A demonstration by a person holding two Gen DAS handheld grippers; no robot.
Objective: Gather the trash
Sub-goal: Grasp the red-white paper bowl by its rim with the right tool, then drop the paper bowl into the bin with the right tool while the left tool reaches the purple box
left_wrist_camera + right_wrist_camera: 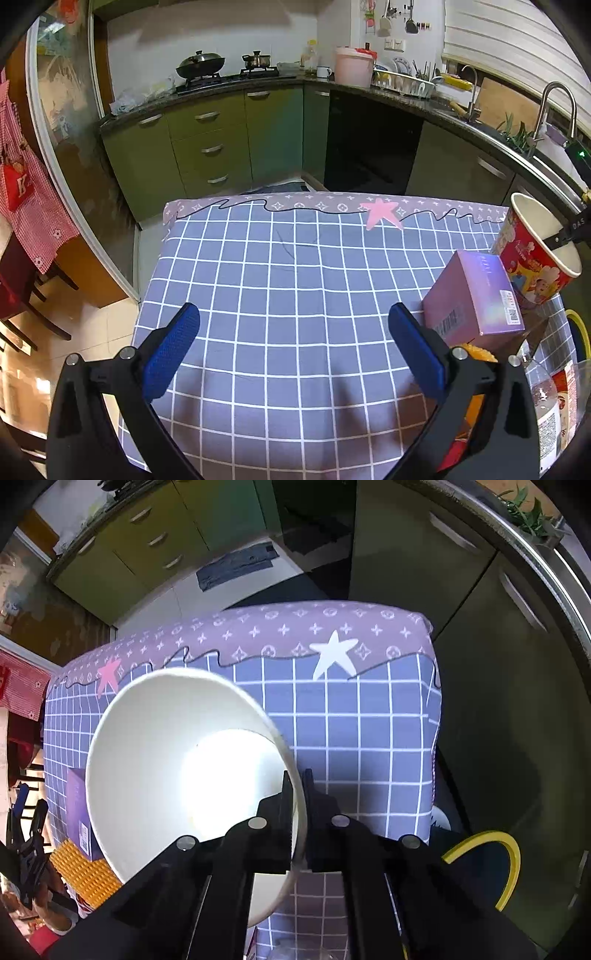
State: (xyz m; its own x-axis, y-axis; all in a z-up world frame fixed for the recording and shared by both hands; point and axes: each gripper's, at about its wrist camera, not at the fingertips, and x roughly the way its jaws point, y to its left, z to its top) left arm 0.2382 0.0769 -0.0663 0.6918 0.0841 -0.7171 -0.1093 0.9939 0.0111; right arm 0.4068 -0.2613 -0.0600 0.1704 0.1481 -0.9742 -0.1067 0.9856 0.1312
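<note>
Right tool [297,812] clamped on paper cup [177,775] rim at lower centre; cup tilted over the desk [369,720]. Left tool [291,347] apart, empty; purple box [472,299] to its right, nearer it.

Cloth [288,280]: blue-grey with white grid, mauve border with white motifs, pink star [382,212], white star [332,653]. Cup [535,254]: red outside with cartoon print, plain white inside. Box [476,299]: lilac-purple. Left gripper [293,350]: black, blue pads. Right gripper [297,801]: black. Cabinets [210,136]: olive green.
</note>
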